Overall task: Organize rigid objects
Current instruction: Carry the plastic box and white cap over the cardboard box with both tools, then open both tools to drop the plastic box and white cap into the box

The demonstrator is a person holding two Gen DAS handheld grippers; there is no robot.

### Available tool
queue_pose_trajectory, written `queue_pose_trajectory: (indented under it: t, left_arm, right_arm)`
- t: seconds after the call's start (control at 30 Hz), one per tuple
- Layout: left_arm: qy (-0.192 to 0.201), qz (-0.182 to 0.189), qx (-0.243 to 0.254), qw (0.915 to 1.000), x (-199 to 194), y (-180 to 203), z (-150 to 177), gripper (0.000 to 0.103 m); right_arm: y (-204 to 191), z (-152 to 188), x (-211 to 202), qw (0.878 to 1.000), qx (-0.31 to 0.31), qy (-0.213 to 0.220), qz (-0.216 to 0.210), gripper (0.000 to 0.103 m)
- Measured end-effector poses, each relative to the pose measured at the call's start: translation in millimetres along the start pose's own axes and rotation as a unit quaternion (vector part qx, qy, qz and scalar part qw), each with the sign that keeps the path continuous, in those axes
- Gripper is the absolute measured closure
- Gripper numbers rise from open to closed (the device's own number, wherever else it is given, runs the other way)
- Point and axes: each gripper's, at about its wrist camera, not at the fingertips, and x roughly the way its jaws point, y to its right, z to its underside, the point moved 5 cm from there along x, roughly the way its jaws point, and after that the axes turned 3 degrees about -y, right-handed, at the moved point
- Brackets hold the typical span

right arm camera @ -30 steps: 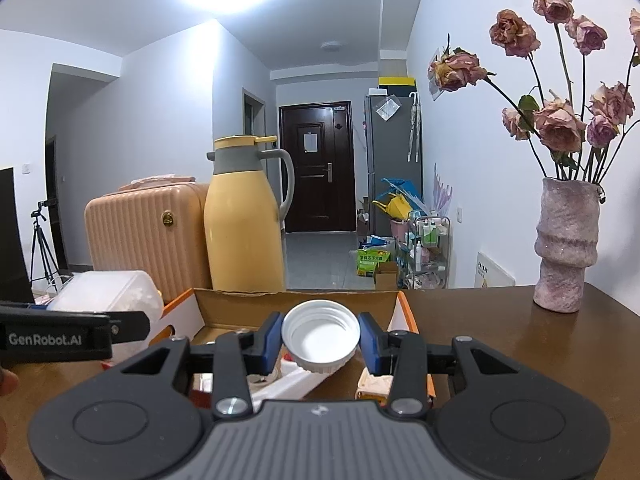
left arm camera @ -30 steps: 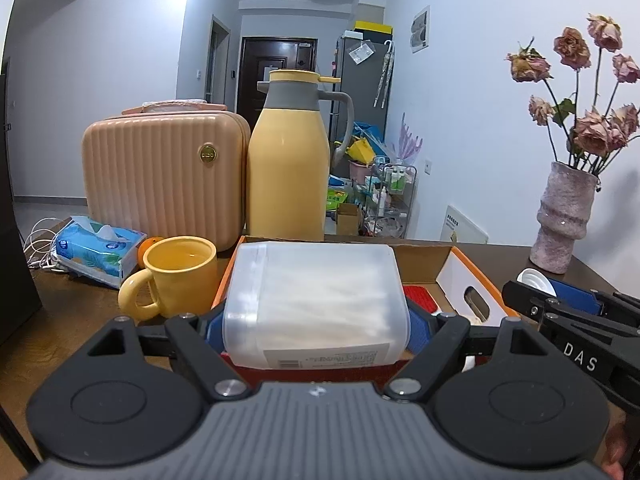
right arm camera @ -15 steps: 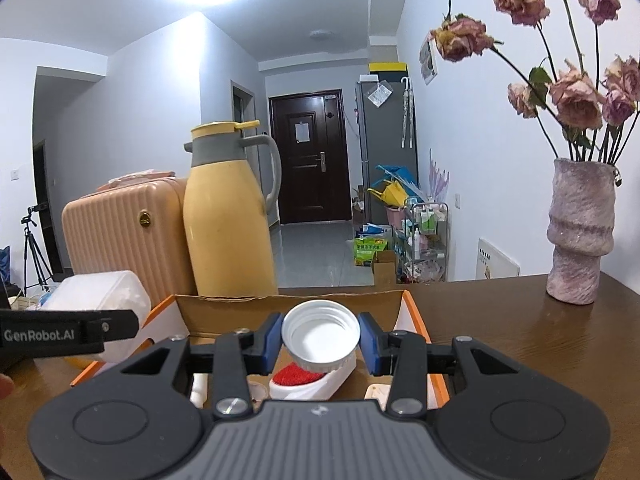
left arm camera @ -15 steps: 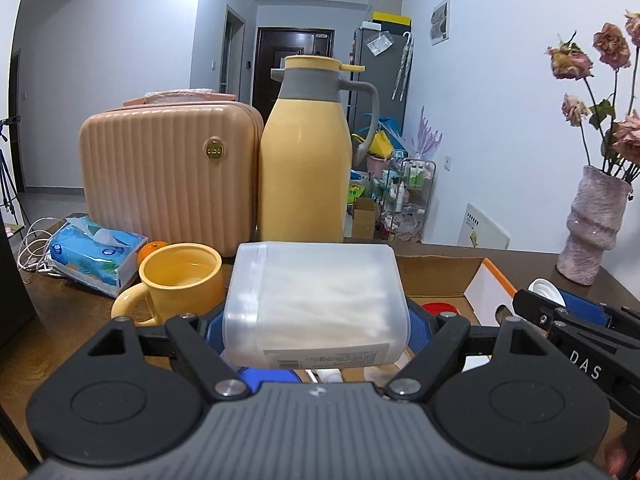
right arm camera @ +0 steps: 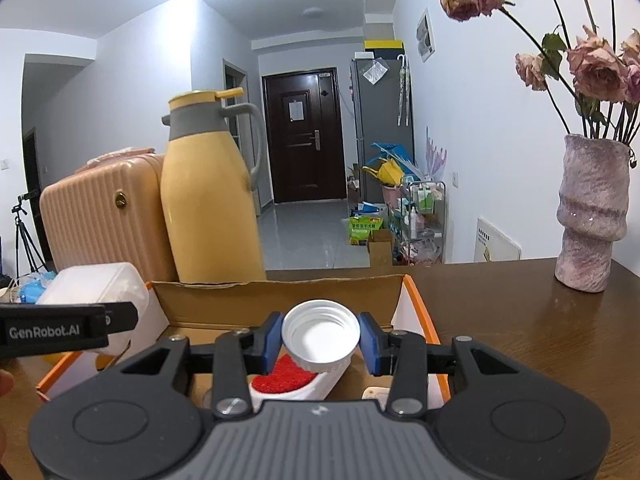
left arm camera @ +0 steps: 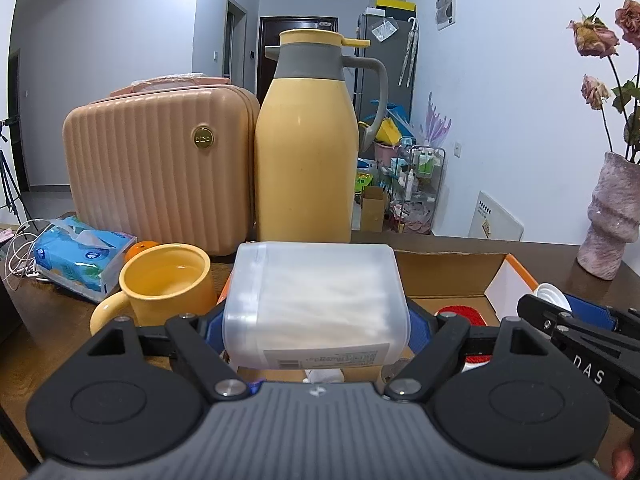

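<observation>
My left gripper (left arm camera: 318, 330) is shut on a clear plastic box of cotton swabs (left arm camera: 316, 304) and holds it over the left end of an open cardboard box (left arm camera: 448, 266). My right gripper (right arm camera: 320, 340) is shut on a white screw cap (right arm camera: 320, 334), held above the same cardboard box (right arm camera: 280, 294). A red-and-white brush (right arm camera: 294, 380) lies inside the box under the cap. In the left wrist view the right gripper (left arm camera: 560, 320) with its cap shows at the right. In the right wrist view the left gripper's side (right arm camera: 60, 330) and swab box (right arm camera: 100, 292) show at the left.
A yellow mug (left arm camera: 164, 292), a tissue pack (left arm camera: 80, 256) and an orange (left arm camera: 142, 247) sit left of the box. A peach case (left arm camera: 160, 168) and a yellow thermos jug (left arm camera: 308, 140) stand behind. A vase of dried roses (right arm camera: 592, 216) stands on the wooden table (right arm camera: 520, 320) at right.
Both grippers have moved forward and lower over the cardboard box, still holding their objects. The jug and case loom larger, and the red brush now shows under the cap.
</observation>
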Motion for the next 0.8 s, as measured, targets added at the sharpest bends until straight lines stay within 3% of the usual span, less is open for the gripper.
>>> queue_pose_trajectory:
  t: [0.47,0.73,0.77,0.8]
  left_arm:
    - [-0.022,-0.008,0.011,0.9997,27.2,1.3,2.6,0.021]
    - [-0.032,0.013,0.009,0.9994,29.4,3.0,4.8,0.020]
    - [-0.031,0.015,0.010,0.9994,28.8,3.3,4.9,0.018]
    - [-0.029,0.015,0.011,0.9994,28.4,3.5,4.6,0.010]
  right_arm:
    - [12.8,4.5,18.7,1.000,0.011,-0.022,0.011,0.063]
    - [14.8,6.8,20.0,0.999,0.015,-0.033,0.012,0.063]
    - [15.7,7.2,20.0,0.999,0.018,-0.035,0.014,0.058]
    - [16.9,7.2,20.0,0.999,0.020,-0.036,0.016,0.052]
